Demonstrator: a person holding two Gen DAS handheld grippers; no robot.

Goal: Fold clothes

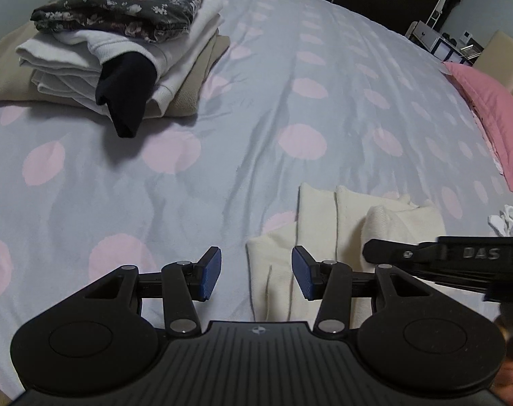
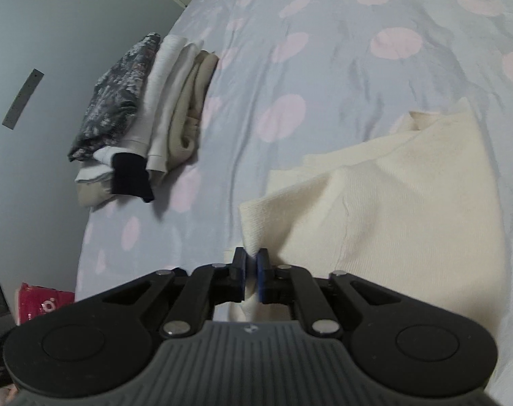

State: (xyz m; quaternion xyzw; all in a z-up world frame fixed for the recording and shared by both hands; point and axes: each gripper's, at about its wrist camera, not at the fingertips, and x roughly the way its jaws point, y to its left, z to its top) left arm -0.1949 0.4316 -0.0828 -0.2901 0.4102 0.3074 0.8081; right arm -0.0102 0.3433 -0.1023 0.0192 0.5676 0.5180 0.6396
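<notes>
We see the cream knit top [image 2: 402, 209] lying on the bed, partly folded, w/ one flap doubled over the rest and a corner edge lifted toward the right gripper [image 2: 251, 272]. That gripper's blue pads [image 2: 260, 279] stand nearly together w/ only a thin gap, and a fold of the cream fabric runs up between them, so we read it as pinched on the top's edge. In the left wrist view the same top [image 1: 327, 237] sits at lower right, just ahead of and partly under the left gripper [image 1: 256, 270]. The left gripper's jaws stand apart, approx. half spread, nothing between the pads; the right-hand pad [image 1: 302, 275] hangs over the cream fabric, the other over bare cover. We can't tell if that pad touches the cloth.

Outward: the duvet cover [image 1: 290, 108] is pale grey-blue w/ pink ovals, lightly creased. Well apart from the top, at the far left, is a stack of folded clothes [image 1: 97, 64]: beige piece at the bottom, white pieces in the middle, dark floral piece [image 1: 128, 0] on top, and a black sleeve [image 1: 126, 98] hanging out the front. A pink pillow [image 1: 493, 118] lies at the right edge of the bed. In the right wrist view a red packet [image 2: 43, 302] shows on the floor beside the bed, bottom left.
</notes>
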